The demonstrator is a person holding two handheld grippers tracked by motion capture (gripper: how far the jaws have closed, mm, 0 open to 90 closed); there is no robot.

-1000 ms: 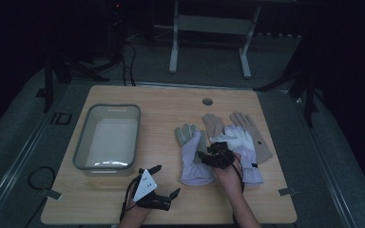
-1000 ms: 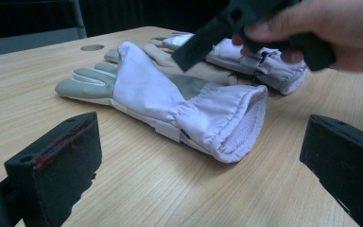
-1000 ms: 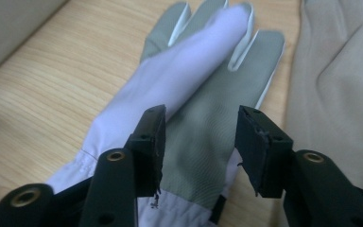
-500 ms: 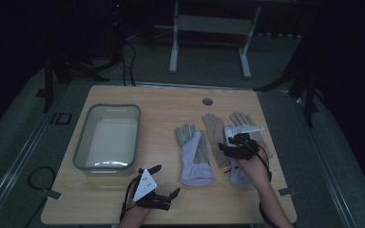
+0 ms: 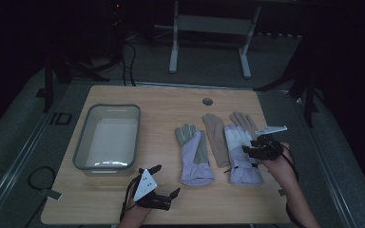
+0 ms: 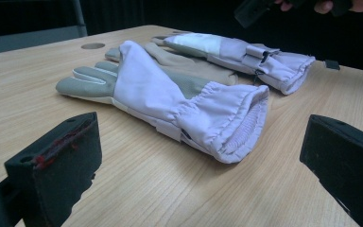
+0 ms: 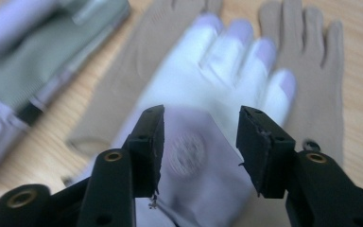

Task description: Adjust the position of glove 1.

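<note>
The right gripper (image 5: 255,151) hung just above the lilac fabric glove with the white back (image 5: 241,154), which lay flat on the wooden worktop (image 5: 161,102) on top of two thin tan knit gloves (image 5: 215,135). Its jaws stood partway apart and had just been closing a little, with nothing between them; in the right gripper view the round emblem on the glove's back sat below and beyond the gap, the white fingers spread out past the jaw tips.

The main risk, as I judged it, was in the layering. A pinch taken straight down here could have caught the tan knit underneath together with the lilac cloth, so that two gloves came up as one, or the lower one was dragged askew. The flat back also offered little to bite on; the jaws might have slid off the smooth fabric and merely rucked it.

The left gripper (image 5: 157,192) rested near the worktop's front edge, jaws wide and empty, with the cuff of the lilac and grey-green glove (image 6: 170,101) ahead of the gap. The clear plastic tub (image 5: 107,137) stood well off to that gripper's far side, so a limp, poorly held glove could have sagged and slipped free on any carry towards it.
</note>
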